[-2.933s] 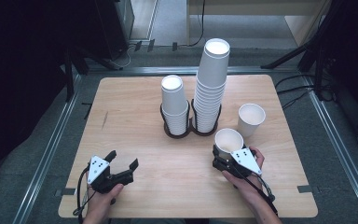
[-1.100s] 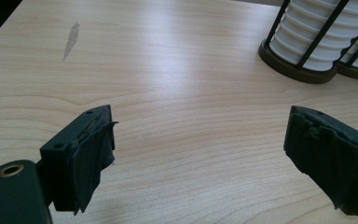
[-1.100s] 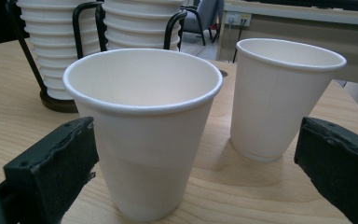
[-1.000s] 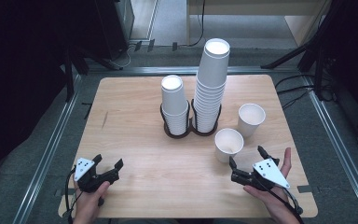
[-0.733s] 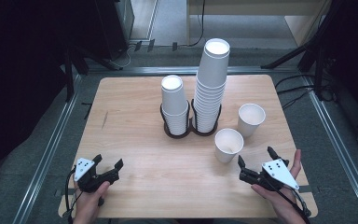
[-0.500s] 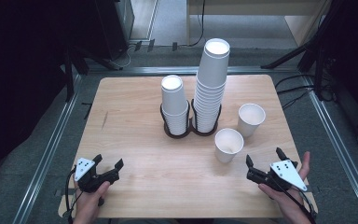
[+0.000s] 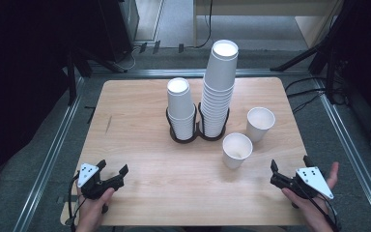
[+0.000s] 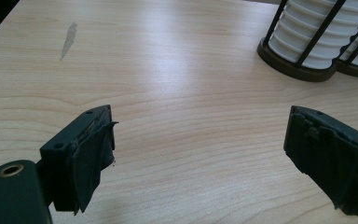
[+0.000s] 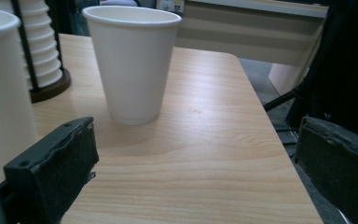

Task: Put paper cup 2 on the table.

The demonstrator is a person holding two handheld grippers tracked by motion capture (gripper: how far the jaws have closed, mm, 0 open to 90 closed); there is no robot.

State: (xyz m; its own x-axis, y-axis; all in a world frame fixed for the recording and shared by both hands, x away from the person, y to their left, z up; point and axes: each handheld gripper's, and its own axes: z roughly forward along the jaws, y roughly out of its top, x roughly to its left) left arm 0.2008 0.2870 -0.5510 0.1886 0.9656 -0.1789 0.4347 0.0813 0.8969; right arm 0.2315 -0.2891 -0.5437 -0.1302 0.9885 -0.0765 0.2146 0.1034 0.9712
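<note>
Two loose paper cups stand on my table [image 7: 140,145]; near cup [image 7: 236,150] sits just right of the black cup holder [image 7: 198,131], far cup [image 7: 260,123] just behind it to the right, both upright, apart from each other; my right gripper [image 7: 290,170] rests at the table's right front corner, jaws wide open, nothing between them, clear of the near cup; my left gripper [image 7: 112,172] sits at the left front edge, jaws open, empty; two cup stacks [image 7: 218,89] stand in the holder.
</note>
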